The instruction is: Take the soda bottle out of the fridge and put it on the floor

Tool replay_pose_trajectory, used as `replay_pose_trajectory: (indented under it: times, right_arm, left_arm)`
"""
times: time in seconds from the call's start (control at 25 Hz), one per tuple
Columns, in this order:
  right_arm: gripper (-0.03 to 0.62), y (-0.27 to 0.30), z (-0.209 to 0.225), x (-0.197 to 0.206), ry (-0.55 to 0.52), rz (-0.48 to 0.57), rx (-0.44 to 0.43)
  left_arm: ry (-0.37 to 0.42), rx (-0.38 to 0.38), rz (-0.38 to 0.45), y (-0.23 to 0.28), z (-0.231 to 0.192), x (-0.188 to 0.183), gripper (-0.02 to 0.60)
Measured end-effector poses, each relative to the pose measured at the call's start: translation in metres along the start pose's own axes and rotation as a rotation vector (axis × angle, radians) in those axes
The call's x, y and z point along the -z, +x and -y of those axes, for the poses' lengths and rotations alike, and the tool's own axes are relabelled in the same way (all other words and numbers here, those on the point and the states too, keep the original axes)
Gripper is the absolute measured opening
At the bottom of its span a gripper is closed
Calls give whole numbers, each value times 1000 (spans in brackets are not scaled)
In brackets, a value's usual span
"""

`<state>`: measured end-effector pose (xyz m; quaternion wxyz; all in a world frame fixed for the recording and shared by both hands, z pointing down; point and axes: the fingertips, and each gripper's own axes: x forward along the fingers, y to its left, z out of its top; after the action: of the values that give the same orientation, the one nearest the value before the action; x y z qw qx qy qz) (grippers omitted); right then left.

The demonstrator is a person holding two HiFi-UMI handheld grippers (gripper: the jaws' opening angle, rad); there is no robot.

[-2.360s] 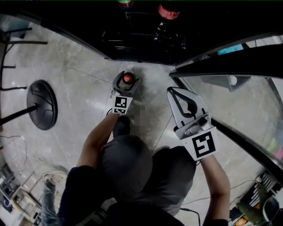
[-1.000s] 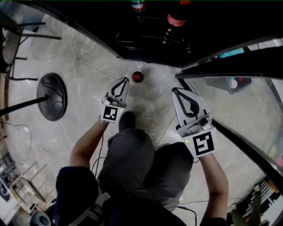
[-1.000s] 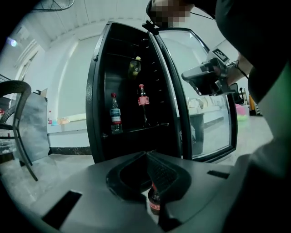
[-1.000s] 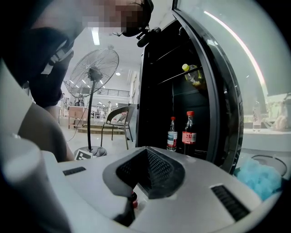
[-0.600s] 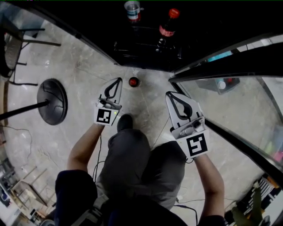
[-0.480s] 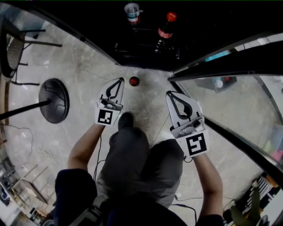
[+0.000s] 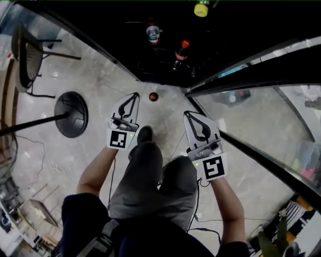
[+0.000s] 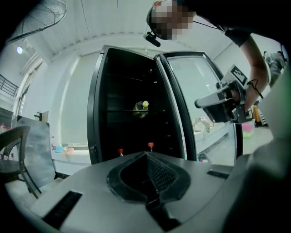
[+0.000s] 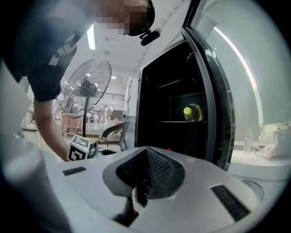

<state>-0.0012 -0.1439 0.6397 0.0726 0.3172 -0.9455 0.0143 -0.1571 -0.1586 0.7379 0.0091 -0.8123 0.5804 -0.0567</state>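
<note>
Placing step judged as good as finished: soda bottle [image 7: 153, 97] upright on the floor [image 7: 100, 85], red cap up, just outside the threshold of the open fridge [image 7: 115, 35], free of both tools. Left gripper [image 7: 134, 96] to the left of it in the head view, touching nothing, jaws pressed together with nothing between them, as plain in the left gripper view. Right gripper [image 7: 187, 114] near the edge of the glass door [image 7: 251, 105], likewise closed on nothing, pads meeting in the right gripper view. Both tools pointing roughly level toward the dark shelves. Inside the fridge, 1 more red-capped bottle [image 7: 181, 51] low down, 1 pale bottle [image 7: 153, 34] behind it and 1 yellow-capped bottle [image 7: 201, 8] higher up; none of these needed for a task naming 1 bottle. Probably nothing left to do to the bottle itself. Next move, as a guess: draw clear without knocking it, mindful of the shoe [image 7: 145, 134] just behind it and the left tool nearby; a tall narrow bottle, likely easy to tip with a light bump. Possibly swing the door shut afterwards, taking care to keep its lower edge off the bottle, perhaps standing near the door's path.
</note>
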Motion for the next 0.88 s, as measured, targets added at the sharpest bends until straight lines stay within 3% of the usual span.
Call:
replay_pose_trajectory:
  times: [0.4, 0.88]
  right_arm:
    - [18, -43, 13, -124, 69, 1, 83]
    - [18, -88, 22, -267, 93, 20, 169]
  left_arm:
    - [7, -43, 39, -16, 5, -180, 23]
    - [-13, -73, 44, -36, 25, -342, 23]
